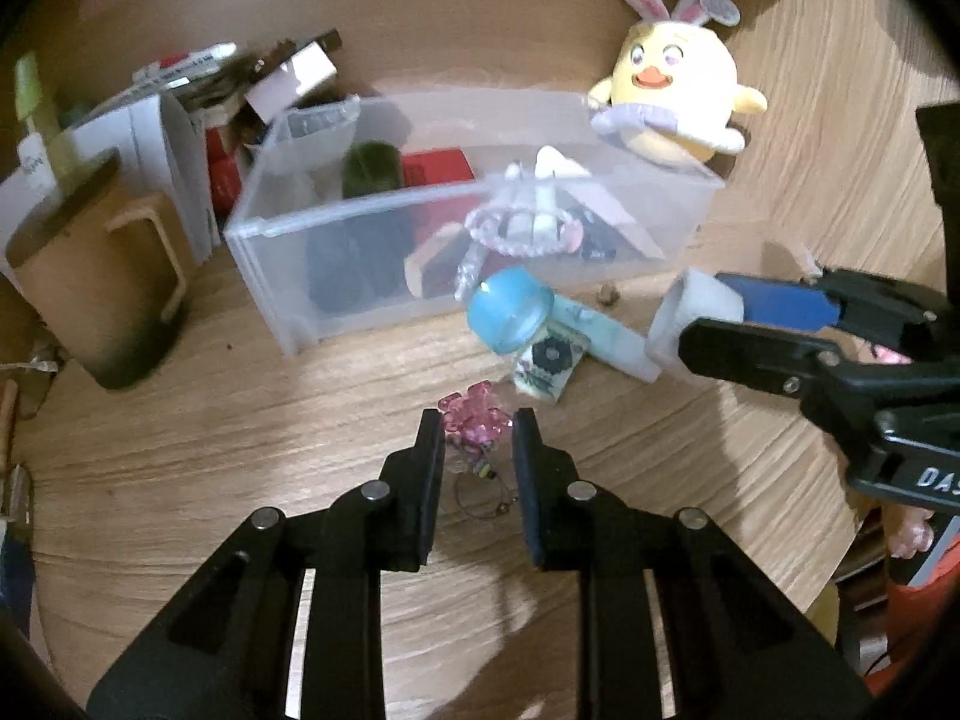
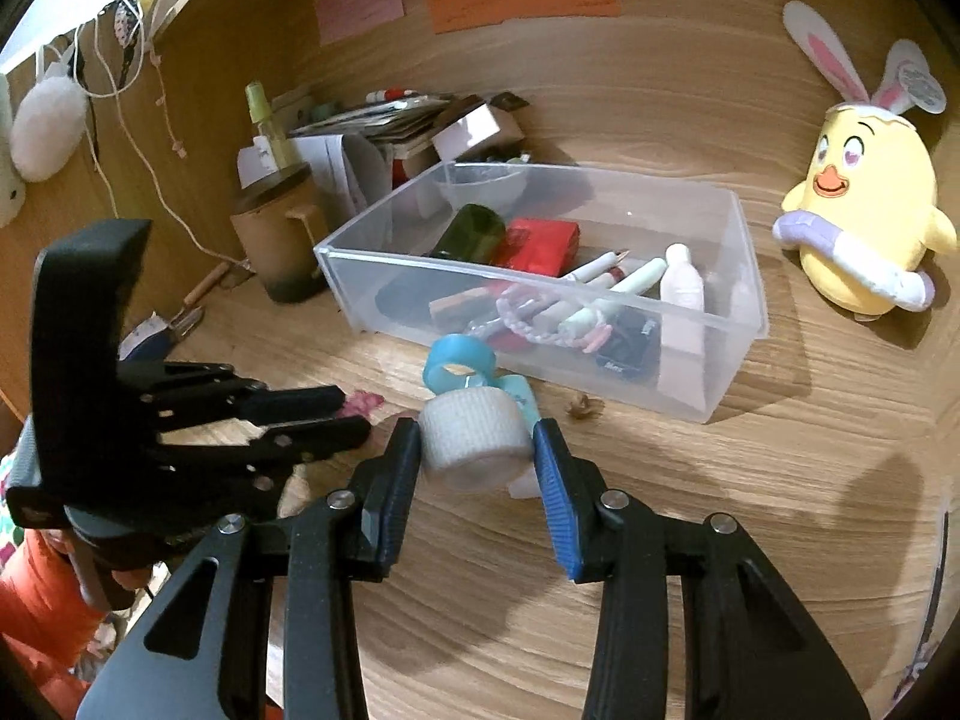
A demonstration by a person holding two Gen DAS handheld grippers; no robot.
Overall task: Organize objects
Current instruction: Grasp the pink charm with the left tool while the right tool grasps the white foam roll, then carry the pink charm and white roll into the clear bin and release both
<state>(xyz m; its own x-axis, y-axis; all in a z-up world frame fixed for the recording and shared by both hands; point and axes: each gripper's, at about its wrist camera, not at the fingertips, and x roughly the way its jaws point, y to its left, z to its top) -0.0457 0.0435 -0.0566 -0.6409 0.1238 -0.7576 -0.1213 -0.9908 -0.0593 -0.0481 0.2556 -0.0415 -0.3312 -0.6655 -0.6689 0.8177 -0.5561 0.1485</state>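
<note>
You are holding the right gripper [image 2: 477, 441] with its jaws clamped on a white tape roll [image 2: 471, 447], both blue pads pressing against the roll's sides and lifting it just above the wooden table [image 2: 750, 510]. You are keeping the left gripper [image 1: 477, 429] partly open, its two fingers straddling a pink bead charm [image 1: 474, 417] that is lying on the table with its thin wire loop trailing back between the fingers; whether the pads are touching the charm cannot be told. Just beyond the white roll, a blue tape roll [image 2: 459, 363] is sitting on a pale teal tube [image 1: 603, 333], beside a small patterned packet [image 1: 546, 363], all close to the near wall of the clear plastic bin [image 2: 729, 372]. The bin is standing toward the table's far side and is holding pens, a red box [image 2: 540, 246], a dark green bottle [image 2: 471, 231], a white bottle [image 2: 681, 285] and a beaded bracelet [image 1: 519, 231]. A yellow chick plush [image 2: 864, 234] with rabbit ears is standing near the bin's right end, and a brown mug [image 1: 99, 288] is sitting off its left end.
</note>
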